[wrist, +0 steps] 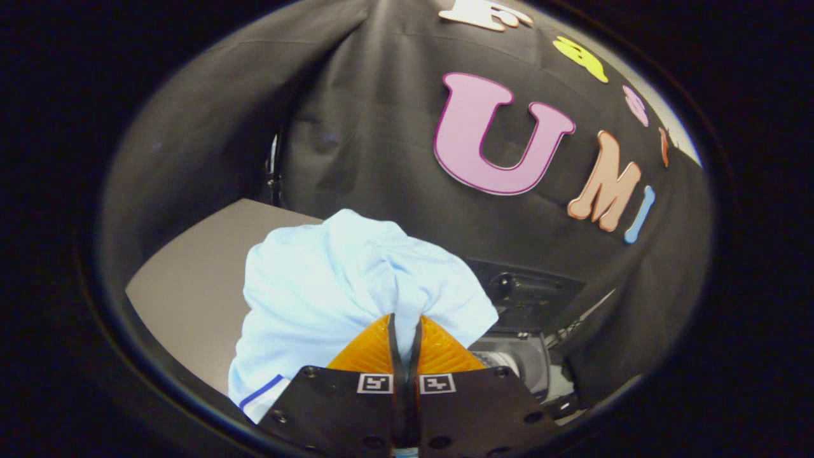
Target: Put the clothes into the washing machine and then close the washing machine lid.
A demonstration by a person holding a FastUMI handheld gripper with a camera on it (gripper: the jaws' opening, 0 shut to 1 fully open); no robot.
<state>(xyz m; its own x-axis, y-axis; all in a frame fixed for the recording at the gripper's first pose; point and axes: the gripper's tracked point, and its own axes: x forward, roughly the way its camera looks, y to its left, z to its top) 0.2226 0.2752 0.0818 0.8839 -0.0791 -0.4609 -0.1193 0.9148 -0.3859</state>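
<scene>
hand-held gripper (405, 324) fingers nearly together, pinching a fold of soft pale blue shirt (331, 286), crumpled cloth bunched just ahead of fingers, dark stripe at hem, smooth grey counter (191, 280) behind, washing machine (521, 331) dark, beyond on the right

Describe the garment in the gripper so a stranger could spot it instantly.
Start at the grey table before the black cloth wall. Above it hangs the bunched garment, pinched between the fingers of the gripper. It is pale blue with a dark blue stripe near its lower edge, unlike the dark machine beside it.
</scene>
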